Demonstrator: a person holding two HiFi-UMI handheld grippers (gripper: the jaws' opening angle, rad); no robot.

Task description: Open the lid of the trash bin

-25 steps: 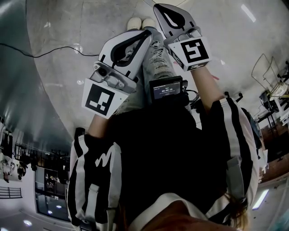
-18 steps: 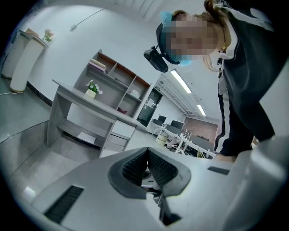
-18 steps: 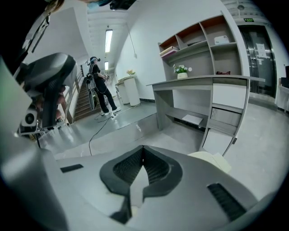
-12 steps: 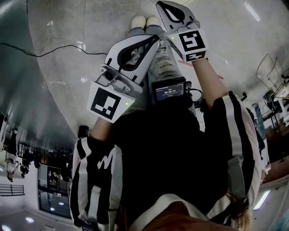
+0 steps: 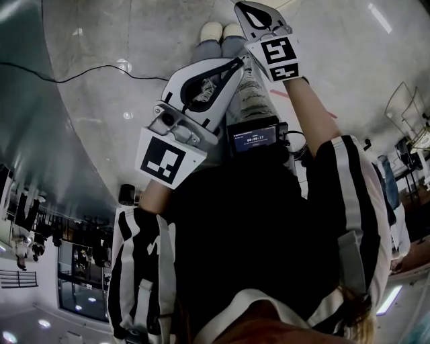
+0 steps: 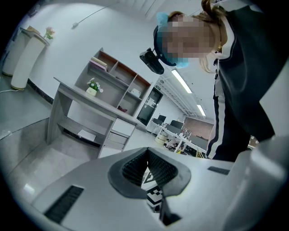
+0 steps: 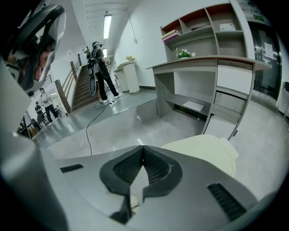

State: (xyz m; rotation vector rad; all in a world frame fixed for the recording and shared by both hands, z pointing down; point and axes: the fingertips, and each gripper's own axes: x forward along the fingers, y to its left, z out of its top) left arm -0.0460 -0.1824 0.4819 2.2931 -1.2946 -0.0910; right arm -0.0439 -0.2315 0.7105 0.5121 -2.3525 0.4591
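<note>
The cream trash bin [image 7: 208, 150] shows only in the right gripper view, low and to the right just beyond the jaws, its lid down. My right gripper [image 7: 142, 150] is shut with nothing between its ribbed pads; in the head view the right gripper [image 5: 246, 9] is held out at the top over the floor. My left gripper [image 5: 236, 64] is also shut and empty, angled up toward the right one. In the left gripper view the left gripper [image 6: 147, 151] points at the person's body, and the other gripper's marker cube [image 6: 153, 195] shows through the gap below the tips.
A grey desk with shelves [image 7: 205, 67] stands behind the bin. A black cable [image 5: 80, 77] runs across the shiny floor at the left. A small screen [image 5: 254, 138] hangs at the person's waist. Another person [image 7: 101, 67] stands by the stairs far off.
Both grippers have drifted up and a little right in the head view, away from the body. Both stay shut and empty.
</note>
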